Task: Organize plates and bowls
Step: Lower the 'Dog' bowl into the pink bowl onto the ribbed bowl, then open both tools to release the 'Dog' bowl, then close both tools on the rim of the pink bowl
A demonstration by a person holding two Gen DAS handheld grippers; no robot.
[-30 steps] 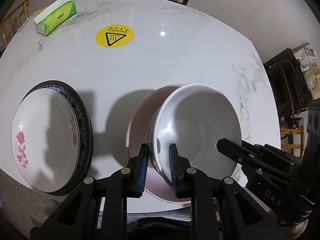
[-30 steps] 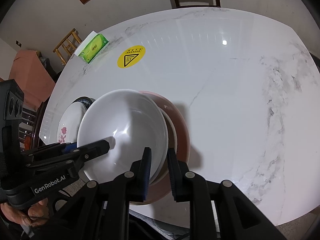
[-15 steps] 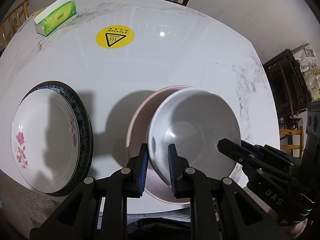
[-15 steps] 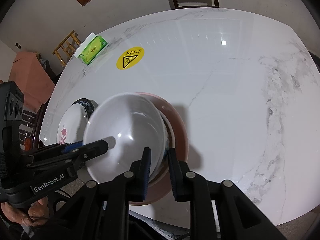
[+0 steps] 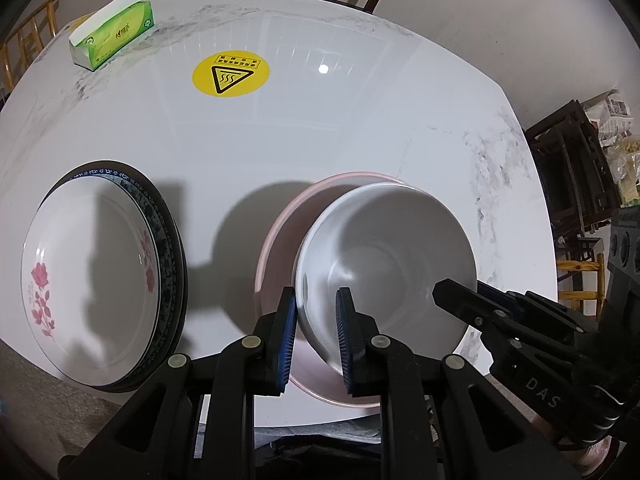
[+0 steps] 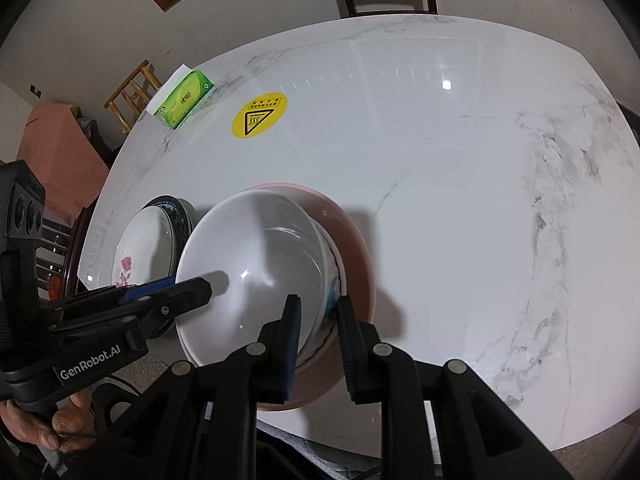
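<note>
White bowl point(image 5: 392, 256) sits in pink bowl point(image 5: 280, 248) at the table's point(image 5: 360, 128) near edge, held on both sides. Flowered plate point(image 5: 88, 276) on dark-rimmed plates near left edge. Left gripper point(image 5: 316, 336) clamped on bowl's left rim, right gripper point(image 6: 318, 340) clamped on right rim. Tissue box point(image 5: 114, 36) far-left.

Both tools point steeply down, the left tool point(image 5: 316, 336) and right tool point(image 6: 318, 344) each nearly closed.
</note>
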